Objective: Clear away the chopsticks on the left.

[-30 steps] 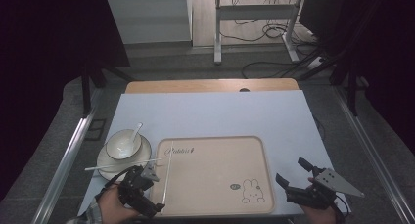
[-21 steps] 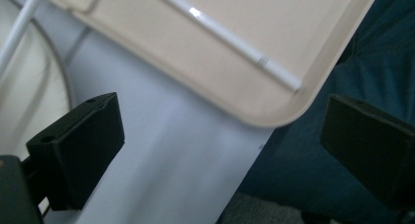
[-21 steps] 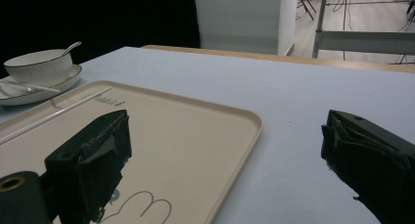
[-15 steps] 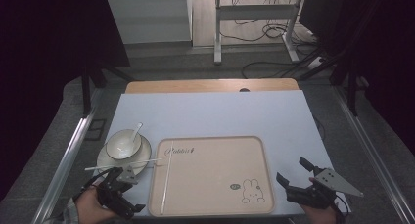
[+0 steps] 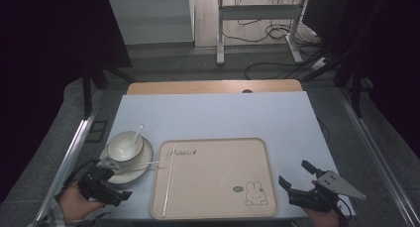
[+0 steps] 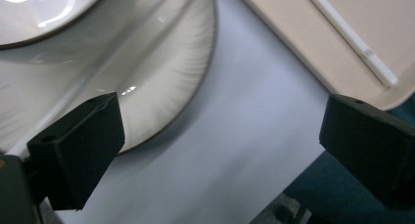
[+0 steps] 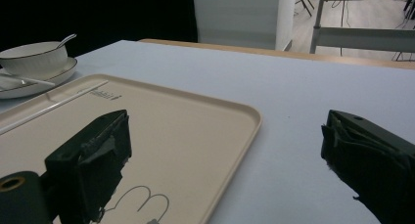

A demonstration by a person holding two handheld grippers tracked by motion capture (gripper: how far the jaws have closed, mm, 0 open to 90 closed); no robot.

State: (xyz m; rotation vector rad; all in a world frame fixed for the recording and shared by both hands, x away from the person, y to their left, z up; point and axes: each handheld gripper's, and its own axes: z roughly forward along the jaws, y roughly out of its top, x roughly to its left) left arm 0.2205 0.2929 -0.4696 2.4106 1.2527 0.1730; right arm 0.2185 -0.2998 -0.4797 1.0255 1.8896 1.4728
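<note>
Gaping wide with nothing between its jaws, the left gripper [image 5: 106,187] hovers at about seven o'clock of the surface [image 5: 213,113], just off the near edge of the saucer [image 6: 161,92]. In the left gripper view one jaw hangs over the saucer's rim and the other over the tray's [image 6: 293,43] near corner, with bare pale-blue surface between them.

The chopstick [image 5: 168,180] is a thin white stick lying lengthwise along the tray's [image 5: 213,207] left side, its far end near the printed lettering; it lies free, touched by neither gripper. A second thin white stick [image 5: 143,163] seems to rest across the saucer [image 5: 143,152] toward the tray, though it is faint at this distance. The white bowl [image 5: 124,145] with a dark rim sits on the saucer, a spoon [image 5: 137,133] leaning in it.

A second ago the left gripper was right at the chopstick's near end by the tray's left edge; it has since drawn back toward eight o'clock, leaving the stick flat on the tray. The right gripper [image 5: 304,185] has stayed at about five o'clock, jaws spread wide and empty, over the surface just beside the tray's right edge near the rabbit drawing [image 5: 255,195].
</note>
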